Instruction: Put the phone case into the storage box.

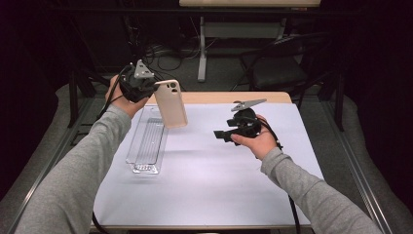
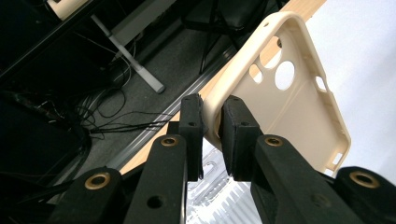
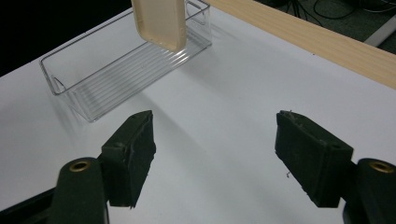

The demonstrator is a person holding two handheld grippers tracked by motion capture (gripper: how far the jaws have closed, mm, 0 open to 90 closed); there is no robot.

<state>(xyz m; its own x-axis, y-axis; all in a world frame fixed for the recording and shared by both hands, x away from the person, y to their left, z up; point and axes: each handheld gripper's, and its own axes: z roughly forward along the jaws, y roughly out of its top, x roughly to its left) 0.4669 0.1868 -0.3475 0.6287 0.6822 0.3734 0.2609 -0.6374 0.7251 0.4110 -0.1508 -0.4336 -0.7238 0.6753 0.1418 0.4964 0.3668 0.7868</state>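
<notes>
- The left gripper point(image 1: 155, 88) pinches the rim of a beige phone case point(image 1: 171, 103) near its camera cut-outs, holding it in the air above the far end of a clear plastic tray point(image 1: 146, 141).
- The right gripper point(image 1: 217, 135), jaws spread with nothing between them, hovers over the white table point(image 1: 209, 180), well apart from the case.

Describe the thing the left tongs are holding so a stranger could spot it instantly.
Start at the white table and find the clear plastic tray on its left side. Held in the air above the tray's far end, pinched by its edge in the left tongs, is a beige phone case, the only opaque, cream-coloured thing there, with camera cut-outs.
</notes>
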